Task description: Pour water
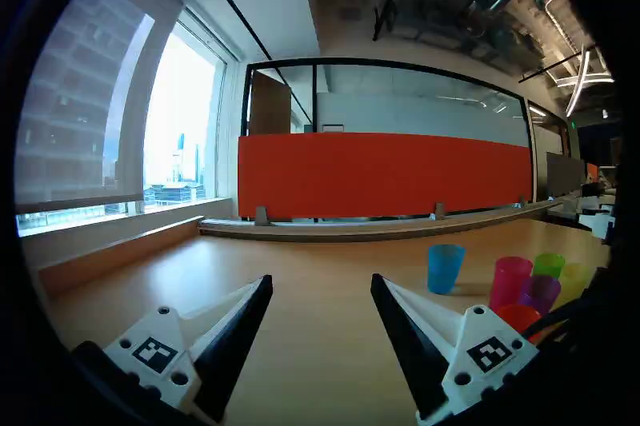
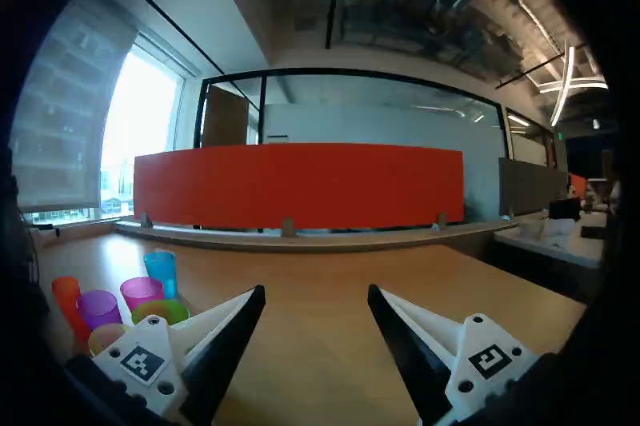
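Several coloured plastic cups stand together on the wooden table [image 1: 320, 282]. In the left gripper view they are at the right: a blue cup [image 1: 445, 268], a pink cup [image 1: 510, 281], a green cup [image 1: 549, 264], a yellow cup [image 1: 576, 280], a purple cup [image 1: 540, 292] and an orange cup [image 1: 520, 319]. My left gripper [image 1: 322, 288] is open, empty, left of them. In the right gripper view they sit low left: the blue cup [image 2: 161, 272], pink cup [image 2: 142, 292], purple cup [image 2: 99, 308], orange cup [image 2: 67, 301], green cup [image 2: 160, 312], yellow cup [image 2: 109, 338]. My right gripper [image 2: 316, 296] is open and empty.
An orange partition [image 1: 384, 174] runs along the table's far edge. Large windows [image 1: 176, 138] and a low ledge line the left side. Another desk [image 2: 552, 238] with white items stands at the right beyond the table's edge.
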The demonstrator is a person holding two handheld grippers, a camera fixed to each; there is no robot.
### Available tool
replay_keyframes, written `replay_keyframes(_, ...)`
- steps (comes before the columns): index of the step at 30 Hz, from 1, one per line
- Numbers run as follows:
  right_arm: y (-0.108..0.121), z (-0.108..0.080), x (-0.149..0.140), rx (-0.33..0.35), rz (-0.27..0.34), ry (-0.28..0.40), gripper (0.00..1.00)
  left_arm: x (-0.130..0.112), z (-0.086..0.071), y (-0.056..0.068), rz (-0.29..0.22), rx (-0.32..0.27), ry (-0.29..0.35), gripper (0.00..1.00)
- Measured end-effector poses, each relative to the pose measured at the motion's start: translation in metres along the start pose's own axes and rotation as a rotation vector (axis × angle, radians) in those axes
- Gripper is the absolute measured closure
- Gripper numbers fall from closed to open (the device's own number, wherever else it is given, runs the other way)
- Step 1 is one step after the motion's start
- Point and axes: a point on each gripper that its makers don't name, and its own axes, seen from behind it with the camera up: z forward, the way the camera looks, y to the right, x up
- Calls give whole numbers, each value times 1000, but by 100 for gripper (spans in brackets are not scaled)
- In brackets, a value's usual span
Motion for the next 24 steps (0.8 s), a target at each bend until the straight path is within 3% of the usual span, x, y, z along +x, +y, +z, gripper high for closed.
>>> replay_keyframes(14, -4, 3, 0, 18, -11, -14, 1, 2, 0, 1, 0, -2, 2, 9)
replay_keyframes(24, -12, 4, 34, 45, -35, 4, 1, 15, -1, 0, 48, -9, 12, 9)
